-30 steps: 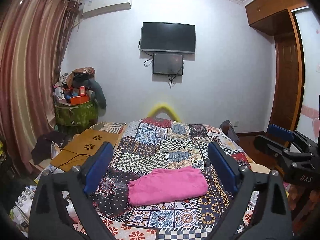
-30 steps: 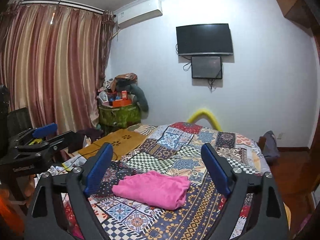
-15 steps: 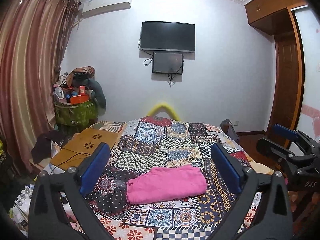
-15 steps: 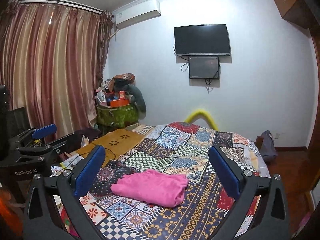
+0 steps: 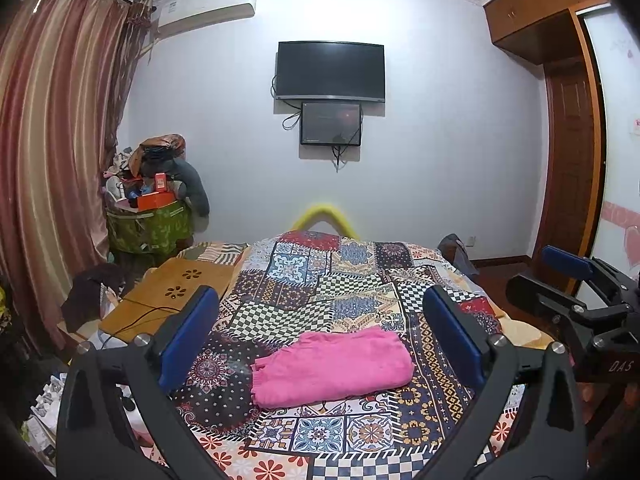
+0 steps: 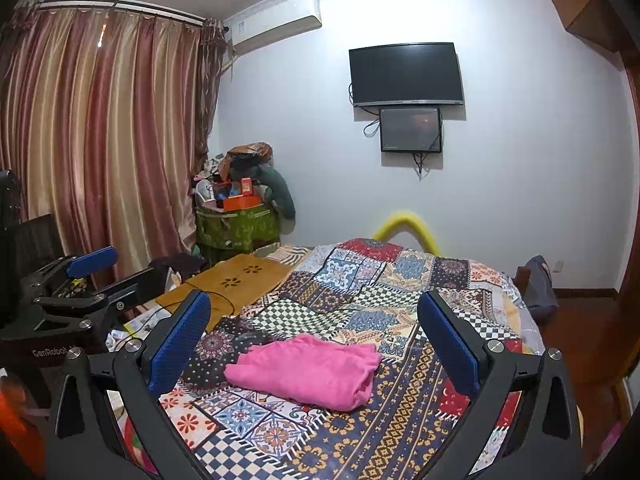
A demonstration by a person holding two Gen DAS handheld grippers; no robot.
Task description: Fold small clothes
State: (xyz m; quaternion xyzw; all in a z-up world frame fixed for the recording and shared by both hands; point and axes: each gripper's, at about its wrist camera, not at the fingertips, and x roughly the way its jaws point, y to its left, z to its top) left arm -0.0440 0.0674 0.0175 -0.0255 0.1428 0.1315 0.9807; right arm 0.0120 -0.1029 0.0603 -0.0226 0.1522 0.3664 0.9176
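The pink garment [image 5: 332, 364] lies folded on the patchwork bedspread [image 5: 320, 280], near the bed's near end. The left gripper [image 5: 320, 340] and the right gripper [image 6: 316, 344] are both wide open above it, touching nothing, it seems.

- A folded pink garment [image 5: 332, 364] lies on the patchwork bedspread [image 5: 320, 280], a flat bundle.
- The left tool [image 5: 320, 338] hangs above the garment's near side, blue pads spread wide, nothing between them.
- The right tool [image 5: 568, 276] shows to the right of the garment, apart from it.
- A wall television [image 5: 331, 71] hangs beyond the garment.
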